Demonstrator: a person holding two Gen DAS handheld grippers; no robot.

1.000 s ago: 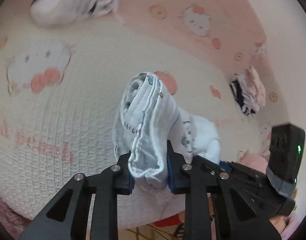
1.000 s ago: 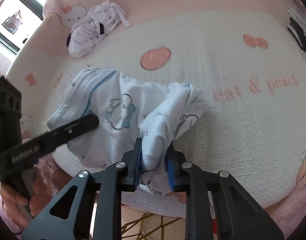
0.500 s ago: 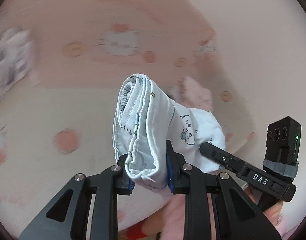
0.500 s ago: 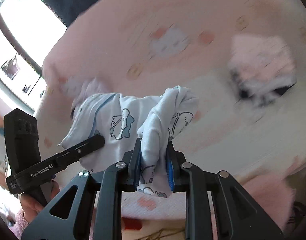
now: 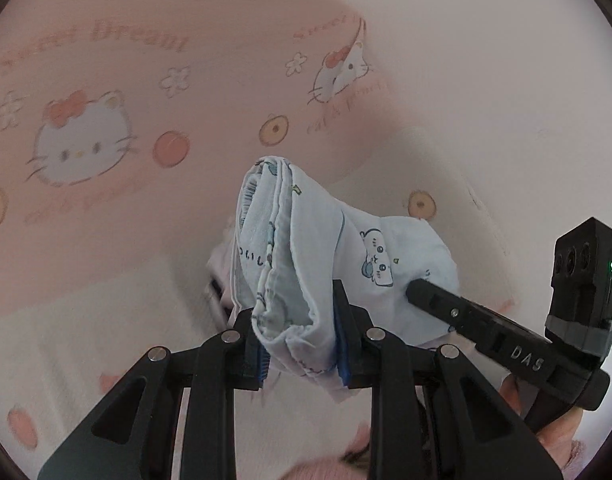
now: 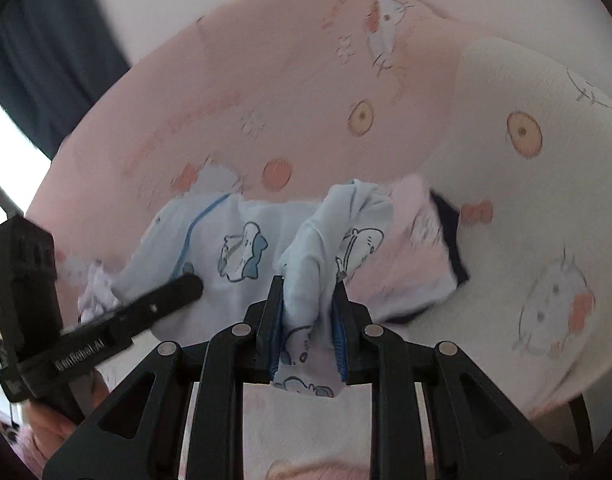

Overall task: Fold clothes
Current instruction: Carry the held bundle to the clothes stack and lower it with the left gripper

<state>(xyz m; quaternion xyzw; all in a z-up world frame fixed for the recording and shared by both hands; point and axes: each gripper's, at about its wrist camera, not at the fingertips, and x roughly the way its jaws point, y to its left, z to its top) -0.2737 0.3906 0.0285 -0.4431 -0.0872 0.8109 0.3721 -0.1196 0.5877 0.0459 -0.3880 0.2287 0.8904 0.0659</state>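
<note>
A folded pale-blue garment (image 5: 282,248) printed with small cartoon animals hangs in the air between both grippers, above a pink and cream bed. My left gripper (image 5: 302,344) is shut on a thick bundle of its layers. My right gripper (image 6: 308,332) is shut on another bunched edge of the same garment (image 6: 234,248). The right gripper (image 5: 486,336) shows at the right of the left wrist view, and the left gripper (image 6: 106,320) shows at the left of the right wrist view. A hand holds each tool.
A pink cartoon-cat bedcover (image 5: 106,140) fills the background, with a cream pillow (image 6: 526,200) at the right. A folded pink garment with dark trim (image 6: 422,256) lies under the held cloth. A white crumpled garment (image 6: 98,284) sits at the left. Dark curtain (image 6: 38,52) upper left.
Both grippers rose and swept across the bed with the blue garment held between them. The mattress top dropped away, and the bedcover, the pillow and the folded pink garment came into view.
</note>
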